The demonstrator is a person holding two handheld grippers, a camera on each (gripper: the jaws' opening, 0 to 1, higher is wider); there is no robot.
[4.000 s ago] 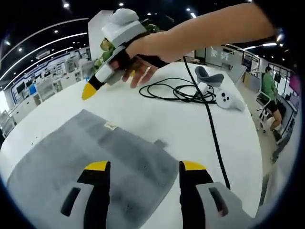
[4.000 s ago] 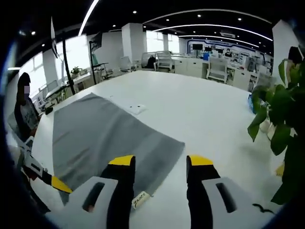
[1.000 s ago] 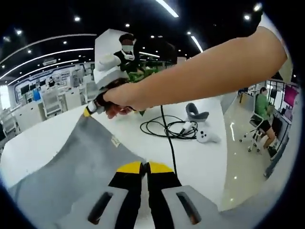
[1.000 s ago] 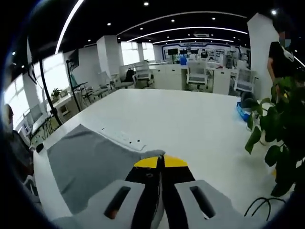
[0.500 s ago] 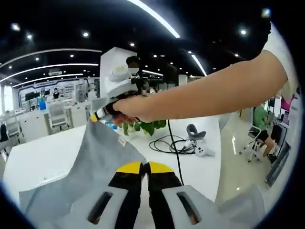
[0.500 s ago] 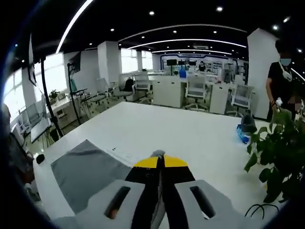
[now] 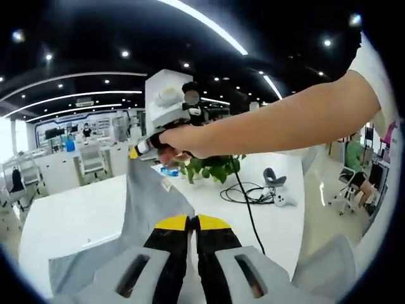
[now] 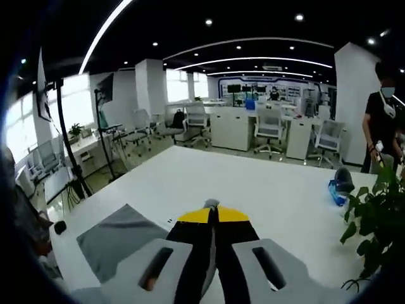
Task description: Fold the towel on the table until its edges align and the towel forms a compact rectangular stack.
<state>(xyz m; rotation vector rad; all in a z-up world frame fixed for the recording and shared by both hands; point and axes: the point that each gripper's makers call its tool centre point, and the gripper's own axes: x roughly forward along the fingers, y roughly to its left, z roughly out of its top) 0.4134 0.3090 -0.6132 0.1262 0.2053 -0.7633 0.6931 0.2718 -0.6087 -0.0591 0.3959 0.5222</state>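
Observation:
The grey towel (image 7: 147,201) hangs lifted off the white table (image 7: 69,221). My left gripper (image 7: 192,220) is shut on one corner at the bottom of the left gripper view. From there the cloth stretches up to my right gripper (image 7: 135,152), held in a person's hand and shut on the far corner. In the right gripper view, my right gripper (image 8: 212,213) is shut with a scrap of towel at its tips. The rest of the towel (image 8: 120,237) lies on the table (image 8: 266,190) at lower left.
A potted plant (image 7: 215,167), a coiled black cable (image 7: 248,193), a white controller (image 7: 282,200) and a grey headset (image 7: 276,177) sit on the table's far right. A blue object (image 8: 338,187) and plant leaves (image 8: 373,228) are near a standing person (image 8: 383,126).
Both grippers have risen with the towel corners held. More of the cloth is off the table, and both views now look higher across the room.

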